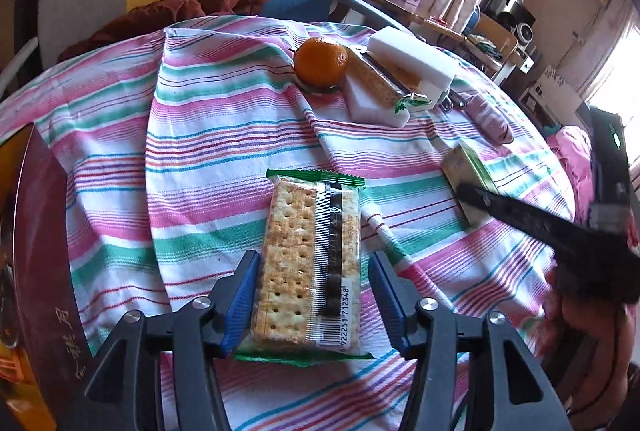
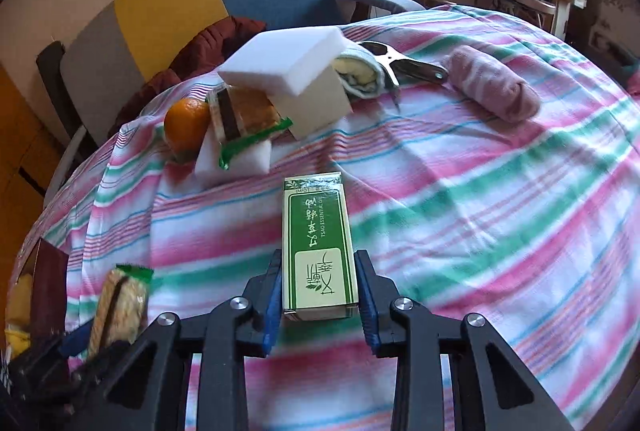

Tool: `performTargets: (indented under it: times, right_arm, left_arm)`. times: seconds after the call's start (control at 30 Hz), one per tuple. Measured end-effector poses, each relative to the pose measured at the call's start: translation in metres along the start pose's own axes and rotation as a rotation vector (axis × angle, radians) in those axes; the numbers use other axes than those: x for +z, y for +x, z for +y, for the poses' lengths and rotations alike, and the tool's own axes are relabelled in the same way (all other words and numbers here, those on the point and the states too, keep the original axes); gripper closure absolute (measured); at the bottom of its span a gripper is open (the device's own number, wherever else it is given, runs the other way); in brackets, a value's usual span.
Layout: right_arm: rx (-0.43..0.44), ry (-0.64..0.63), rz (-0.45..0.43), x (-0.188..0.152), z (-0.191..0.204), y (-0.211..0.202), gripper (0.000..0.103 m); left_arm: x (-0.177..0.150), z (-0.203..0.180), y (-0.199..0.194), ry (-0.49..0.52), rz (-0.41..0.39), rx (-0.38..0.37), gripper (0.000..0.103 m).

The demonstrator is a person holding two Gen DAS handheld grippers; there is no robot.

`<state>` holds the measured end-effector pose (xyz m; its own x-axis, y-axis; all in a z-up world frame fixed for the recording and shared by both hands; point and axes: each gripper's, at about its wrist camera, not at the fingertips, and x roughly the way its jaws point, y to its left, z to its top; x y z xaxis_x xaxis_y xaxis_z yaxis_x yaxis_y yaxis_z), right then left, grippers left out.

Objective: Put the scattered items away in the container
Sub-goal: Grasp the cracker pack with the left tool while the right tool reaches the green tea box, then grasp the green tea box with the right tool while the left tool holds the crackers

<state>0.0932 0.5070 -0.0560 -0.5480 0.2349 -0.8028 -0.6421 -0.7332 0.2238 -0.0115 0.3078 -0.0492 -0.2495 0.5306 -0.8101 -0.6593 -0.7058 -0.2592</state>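
A soft woven striped cloth [image 2: 460, 191] with a matt, creased surface covers the counter. The cracker packet [image 1: 312, 263] is wrapped in glossy clear plastic film. The green box [image 2: 320, 251] is smooth printed card with a slight sheen. White foam blocks [image 2: 288, 67] look matt and porous. The orange [image 1: 321, 62] has a dimpled, faintly shiny peel. The scissors [image 2: 404, 65] show bright polished metal. The rolled pink towel [image 2: 490, 89] looks fuzzy.
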Motion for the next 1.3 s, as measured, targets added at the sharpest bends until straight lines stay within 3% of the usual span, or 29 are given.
performTargets:
  times: [0.07, 0.1, 0.17, 0.23, 0.33, 0.47, 0.73, 0.93, 1.17, 1.3]
  right_arm:
    - [0.033, 0.027, 0.006, -0.009, -0.008, -0.010, 0.068]
    - [0.064, 0.044, 0.010, -0.013, -0.012, -0.014, 0.055]
    - [0.093, 0.059, -0.008, -0.017, -0.016, -0.023, 0.043]
    - [0.061, 0.021, -0.030, -0.017, -0.011, -0.028, 0.043]
    - [0.019, -0.065, -0.036, -0.013, 0.007, -0.025, 0.050]
    - [-0.081, -0.158, -0.003, -0.016, 0.022, -0.012, 0.070]
    - [0.060, -0.091, 0.026, -0.027, 0.032, -0.020, 0.072]
    - [0.162, -0.111, 0.020, -0.034, 0.062, -0.040, 0.072]
    - [0.289, -0.143, -0.001, -0.036, 0.104, -0.068, 0.072]
    - [0.362, -0.189, 0.002, -0.039, 0.134, -0.080, 0.072]
  left_arm:
    - [0.000, 0.000, 0.000, -0.009, -0.002, -0.002, 0.044]
    - [0.000, 0.000, 0.000, -0.015, -0.003, -0.004, 0.044]
    - [0.003, 0.002, 0.002, -0.031, -0.003, -0.008, 0.044]
    - [0.007, 0.000, 0.006, -0.023, 0.001, 0.004, 0.045]
    - [0.007, -0.009, 0.010, 0.067, -0.005, 0.073, 0.049]
    - [0.002, -0.015, 0.012, 0.140, -0.022, 0.132, 0.056]
    - [0.002, -0.004, -0.004, 0.043, -0.014, 0.038, 0.056]
    - [0.004, -0.009, -0.041, 0.058, -0.089, 0.025, 0.056]
    - [-0.004, 0.006, -0.099, 0.072, -0.201, 0.065, 0.056]
    - [-0.019, 0.028, -0.123, 0.067, -0.217, 0.108, 0.056]
